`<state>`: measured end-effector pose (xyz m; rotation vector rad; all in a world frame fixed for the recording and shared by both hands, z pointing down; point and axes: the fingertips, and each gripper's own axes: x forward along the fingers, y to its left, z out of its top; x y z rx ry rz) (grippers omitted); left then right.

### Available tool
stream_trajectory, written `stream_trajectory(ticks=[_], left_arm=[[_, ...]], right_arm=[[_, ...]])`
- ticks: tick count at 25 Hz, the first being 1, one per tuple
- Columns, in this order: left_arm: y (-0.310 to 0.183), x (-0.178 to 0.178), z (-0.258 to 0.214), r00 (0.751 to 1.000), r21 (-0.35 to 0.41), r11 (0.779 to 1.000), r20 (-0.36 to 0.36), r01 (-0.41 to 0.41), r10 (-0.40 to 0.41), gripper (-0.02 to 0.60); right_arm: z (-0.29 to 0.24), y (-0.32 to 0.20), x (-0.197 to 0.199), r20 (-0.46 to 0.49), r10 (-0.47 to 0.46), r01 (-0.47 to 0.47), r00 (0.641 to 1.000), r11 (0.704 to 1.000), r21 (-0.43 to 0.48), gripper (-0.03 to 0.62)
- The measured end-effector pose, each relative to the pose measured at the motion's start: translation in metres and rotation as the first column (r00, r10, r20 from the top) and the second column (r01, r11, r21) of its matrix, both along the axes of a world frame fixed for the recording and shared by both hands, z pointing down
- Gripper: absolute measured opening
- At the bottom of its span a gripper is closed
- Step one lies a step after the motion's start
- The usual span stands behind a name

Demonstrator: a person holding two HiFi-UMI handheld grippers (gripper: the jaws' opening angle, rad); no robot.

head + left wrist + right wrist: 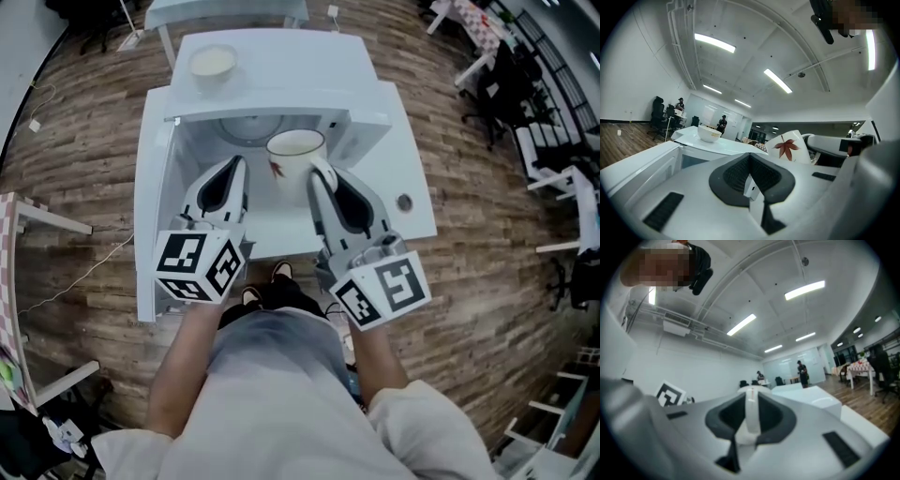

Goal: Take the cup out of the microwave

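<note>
head view first: where is the cup (289, 169)?

at the mouth of the open microwave (281, 56), just in front of the round turntable (246, 127). it is white with a red leaf (277, 169) printed on its side. whether its base rests on the oven floor or hangs clear of it, i cannot tell from above.

and the door (153, 216)?

swung wide to the left side of the picture, standing out from the white body.

what has hold of the cup?

the right hand-held gripper (314, 176). in the right gripper view a white upright strip, the cup's handle (751, 413), stands between the two dark pads, and the jaws are pinched narrow on it from both sides.

so the left hand-held gripper (238, 161) is doing what?

it sits just beside the cup, on its left in the head view, pointing into the oven mouth. the left gripper view shows its jaws drawn together at the tips with nothing caught between them. from that camera the cup shows off to the right, leaning a little, with the leaf facing the lens.

do the two grippers touch?

no, they lie side by side, the cup between their tips. both marker cubes are near the person's body, and a forearm runs back from each.

anything else around the oven?

a pale bowl (213, 62) stands on top of the microwave, toward its back left corner. wooden floor (84, 169) shows all around, with chairs and desks far off.
</note>
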<state>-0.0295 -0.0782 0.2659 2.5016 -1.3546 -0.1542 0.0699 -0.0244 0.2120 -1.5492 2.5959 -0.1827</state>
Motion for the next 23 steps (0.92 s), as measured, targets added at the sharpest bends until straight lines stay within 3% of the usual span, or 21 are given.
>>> stream_trajectory(ticks=[23], left_arm=[[0.0012, 0.0070, -0.0061, 0.999, 0.004, 1.000, -0.040, -0.020, 0.020, 0.009]], right_arm=[[0.0007, 0.0024, 0.0058, 0.008, -0.017, 0.018, 1.000, 1.000, -0.023, 0.067]])
